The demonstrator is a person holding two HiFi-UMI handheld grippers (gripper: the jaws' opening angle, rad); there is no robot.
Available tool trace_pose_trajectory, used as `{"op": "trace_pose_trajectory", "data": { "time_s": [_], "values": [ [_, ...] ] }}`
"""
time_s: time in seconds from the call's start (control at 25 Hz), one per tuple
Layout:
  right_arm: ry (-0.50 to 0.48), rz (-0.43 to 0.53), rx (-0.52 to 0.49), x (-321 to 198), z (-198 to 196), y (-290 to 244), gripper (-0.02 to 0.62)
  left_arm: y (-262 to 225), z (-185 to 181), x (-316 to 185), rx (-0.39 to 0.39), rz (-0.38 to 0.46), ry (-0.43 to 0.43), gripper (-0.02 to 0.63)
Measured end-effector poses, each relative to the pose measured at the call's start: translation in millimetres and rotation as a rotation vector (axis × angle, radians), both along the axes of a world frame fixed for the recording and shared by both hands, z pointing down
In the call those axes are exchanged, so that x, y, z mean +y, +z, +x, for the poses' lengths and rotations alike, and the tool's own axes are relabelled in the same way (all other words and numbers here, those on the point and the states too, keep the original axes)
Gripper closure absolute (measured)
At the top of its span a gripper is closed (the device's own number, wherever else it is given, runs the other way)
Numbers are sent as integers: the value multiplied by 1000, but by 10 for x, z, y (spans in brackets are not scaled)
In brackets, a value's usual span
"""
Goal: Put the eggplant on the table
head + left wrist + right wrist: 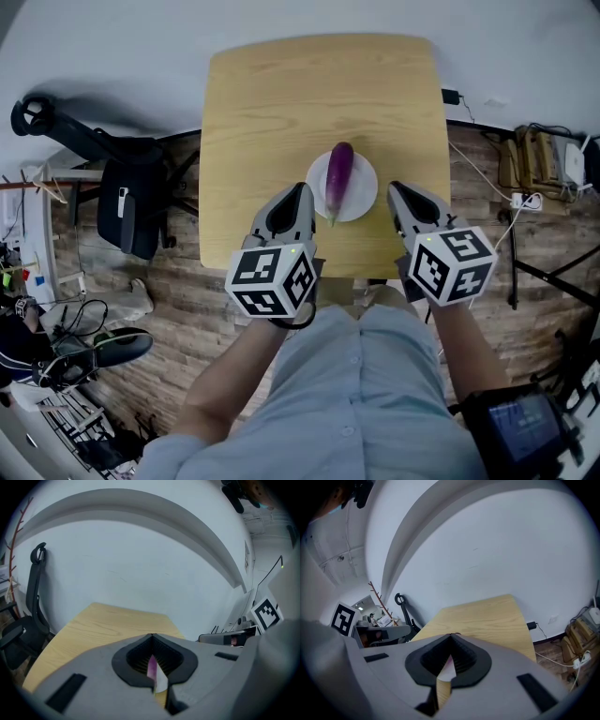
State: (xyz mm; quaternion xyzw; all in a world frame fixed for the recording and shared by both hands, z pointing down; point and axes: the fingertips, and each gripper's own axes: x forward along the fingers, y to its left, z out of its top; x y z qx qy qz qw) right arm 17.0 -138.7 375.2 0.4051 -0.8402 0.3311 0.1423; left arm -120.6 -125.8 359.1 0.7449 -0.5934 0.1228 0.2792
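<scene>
A white plate (360, 192) on the wooden table (281, 112) holds a glossy purple eggplant (337, 178) — flanked by the left gripper (302, 191) and right gripper (395, 191), both closed and empty.

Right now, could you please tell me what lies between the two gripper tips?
In the head view, the white plate carrying the eggplant sits between the left gripper and right gripper, both shut.

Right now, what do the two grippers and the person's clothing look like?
Both the left gripper and right gripper are smooth grey tapered shells with black ribbed pads. Each carries a white cube with black square markers. The person wears a light blue buttoned shirt; a dark device with a screen sits on the right forearm.
</scene>
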Motion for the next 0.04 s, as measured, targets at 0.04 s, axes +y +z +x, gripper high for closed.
{"op": "trace_pose_trajectory", "data": {
  "time_s": [0.04],
  "values": [
    [1, 0, 1, -4, -5, 0, 595, -2, -9, -4, 0, 0, 0, 601]
  ]
}}
